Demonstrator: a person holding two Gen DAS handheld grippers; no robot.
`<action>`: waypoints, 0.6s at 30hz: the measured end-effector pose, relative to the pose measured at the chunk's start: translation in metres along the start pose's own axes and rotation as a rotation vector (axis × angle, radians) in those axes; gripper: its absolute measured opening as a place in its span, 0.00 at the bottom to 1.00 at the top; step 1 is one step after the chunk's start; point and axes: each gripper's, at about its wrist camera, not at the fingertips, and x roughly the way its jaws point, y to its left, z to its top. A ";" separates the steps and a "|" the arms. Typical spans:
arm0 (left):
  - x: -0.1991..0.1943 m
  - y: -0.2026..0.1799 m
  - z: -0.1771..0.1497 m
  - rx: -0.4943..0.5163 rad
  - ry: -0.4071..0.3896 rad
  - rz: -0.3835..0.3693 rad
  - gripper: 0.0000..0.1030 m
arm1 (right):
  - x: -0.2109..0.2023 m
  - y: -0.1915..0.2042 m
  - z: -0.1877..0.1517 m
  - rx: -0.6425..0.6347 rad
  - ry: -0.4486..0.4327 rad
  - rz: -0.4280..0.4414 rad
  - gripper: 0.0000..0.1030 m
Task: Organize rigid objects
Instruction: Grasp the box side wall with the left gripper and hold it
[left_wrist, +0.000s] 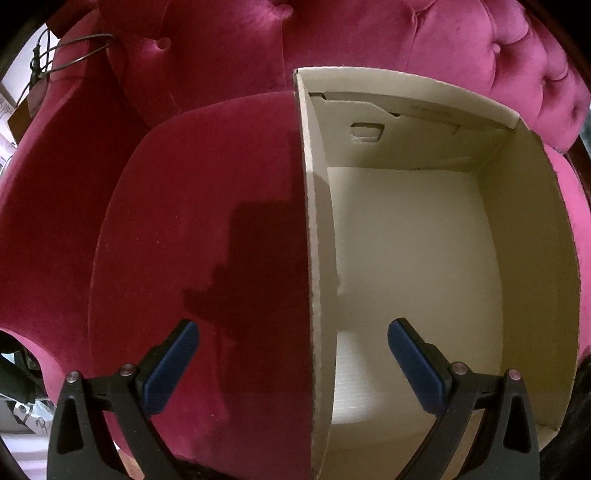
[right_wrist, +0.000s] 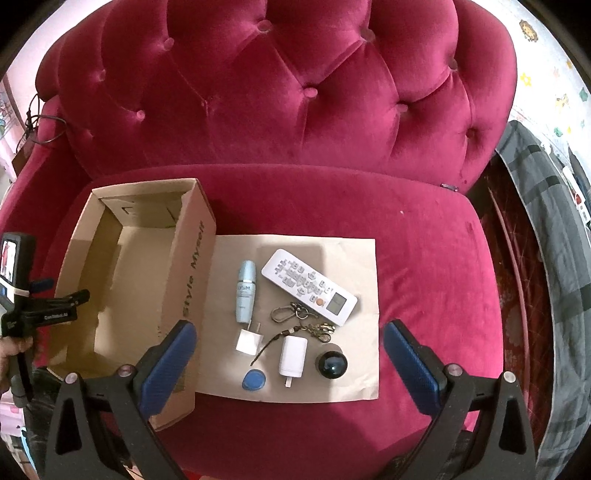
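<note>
An open cardboard box (right_wrist: 192, 258) stands on the pink armchair seat, nothing inside it; it also fills the right of the left wrist view (left_wrist: 535, 229). Beside it on brown paper (right_wrist: 354, 258) lie a white remote (right_wrist: 310, 286), a pale blue bottle (right_wrist: 245, 291), a key ring (right_wrist: 291, 312), a white plug (right_wrist: 248, 340), a white charger (right_wrist: 293, 356), a blue fob (right_wrist: 254, 379) and a dark ball (right_wrist: 332, 363). My right gripper (right_wrist: 290, 349) is open above these items. My left gripper (left_wrist: 293, 349) is open, straddling the box's left wall; it also shows in the right wrist view (right_wrist: 55, 302).
The tufted pink chair back (right_wrist: 295, 92) rises behind the seat. A cable (left_wrist: 74, 48) hangs at the chair's left arm. A grey striped cloth (right_wrist: 546, 221) lies to the right of the chair.
</note>
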 end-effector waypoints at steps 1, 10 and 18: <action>0.000 0.000 0.000 0.002 -0.002 0.000 1.00 | 0.001 -0.001 0.000 0.002 0.002 -0.001 1.00; 0.015 -0.010 -0.004 0.024 0.056 -0.015 0.39 | 0.011 -0.005 0.002 0.003 0.024 0.001 1.00; 0.015 -0.024 -0.002 0.058 0.066 -0.028 0.12 | 0.017 -0.008 0.003 0.001 0.036 0.003 1.00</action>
